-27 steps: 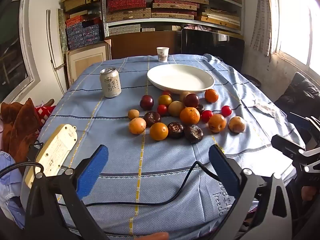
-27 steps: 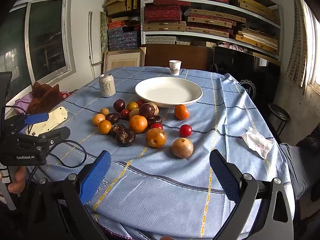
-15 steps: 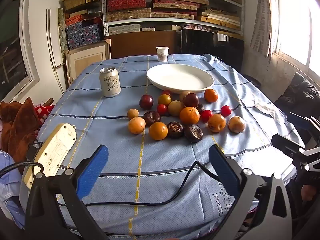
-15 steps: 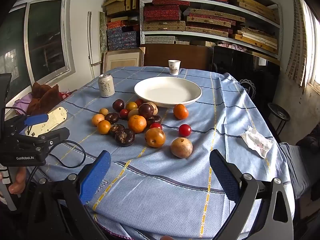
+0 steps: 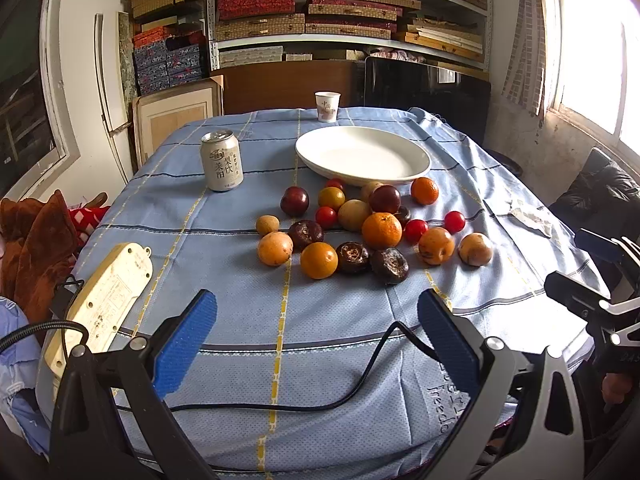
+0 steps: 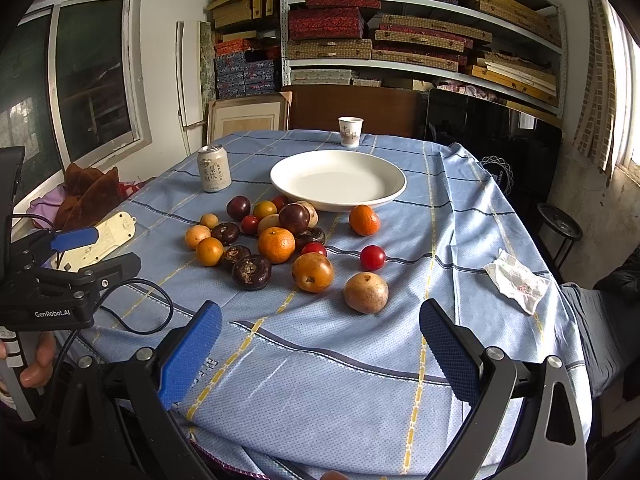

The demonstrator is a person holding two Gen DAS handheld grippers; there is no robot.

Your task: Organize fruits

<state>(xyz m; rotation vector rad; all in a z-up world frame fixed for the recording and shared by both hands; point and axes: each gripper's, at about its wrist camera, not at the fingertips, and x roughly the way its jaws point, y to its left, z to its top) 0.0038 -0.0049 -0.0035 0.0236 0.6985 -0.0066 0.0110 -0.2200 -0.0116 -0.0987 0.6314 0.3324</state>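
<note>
From the left wrist view, we hold the left gripper (image 5: 316, 332) low over the near edge of the table (image 5: 168, 216), its blue-padded jaws spread wide with nothing between them. The fruits (image 5: 372, 228) lie loose on the blue cloth in a cluster just in front of the white plate (image 5: 416, 172): oranges, dark plums, small red ones and brown-skinned ones. The plate is bare. A drink can (image 5: 221, 166) stands to the left of the plate, a paper cup (image 5: 327, 106) behind it, and a power strip (image 5: 100, 300) lies at the left edge with a black cable (image 5: 360, 380) trailing across the cloth.

From the right wrist view, the right gripper (image 6: 320, 344) is likewise released and empty, well short of the nearest fruit, a brown-skinned one (image 6: 366, 293). A crumpled tissue (image 6: 516, 280) lies off to the right.

We judge the task barely begun: no fruit is on the plate, and every piece is left to move.
</note>
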